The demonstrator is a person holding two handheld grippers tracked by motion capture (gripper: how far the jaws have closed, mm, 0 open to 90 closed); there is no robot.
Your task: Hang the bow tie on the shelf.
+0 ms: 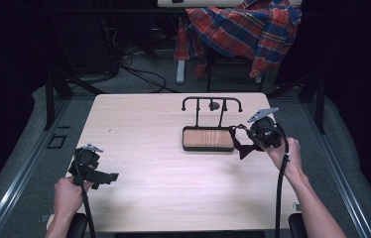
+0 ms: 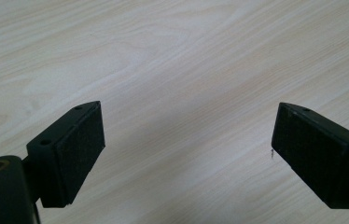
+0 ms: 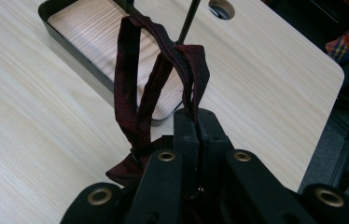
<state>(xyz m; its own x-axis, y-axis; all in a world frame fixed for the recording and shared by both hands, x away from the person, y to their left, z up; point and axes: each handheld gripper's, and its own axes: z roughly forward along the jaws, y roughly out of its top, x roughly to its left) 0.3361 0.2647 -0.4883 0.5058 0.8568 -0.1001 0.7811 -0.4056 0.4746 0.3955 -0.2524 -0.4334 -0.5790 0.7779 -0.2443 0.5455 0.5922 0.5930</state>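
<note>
Pale wood desk (image 1: 154,178), dark room beyond. Right gripper (image 3: 196,122) is clamped on a dark red bow tie (image 3: 137,100), held above the desk's right edge beside the stand (image 1: 208,138). Left gripper (image 2: 189,154) rests released near the left edge. Step in hand: carrying. The next move likely calls for looping the strap over the stand's top bar.

The bow tie (image 3: 135,107) was dark maroon with a faint speckle, its small clasp black. Both grippers, left (image 1: 105,177) and right (image 1: 245,141), were black, with brass-coloured rivets on the right one. The table (image 1: 163,183) was pale wood grain. The stand (image 1: 208,139) had a black frame around a light wooden base. A red, blue and yellow plaid cloth (image 1: 248,25) hung behind.
</note>
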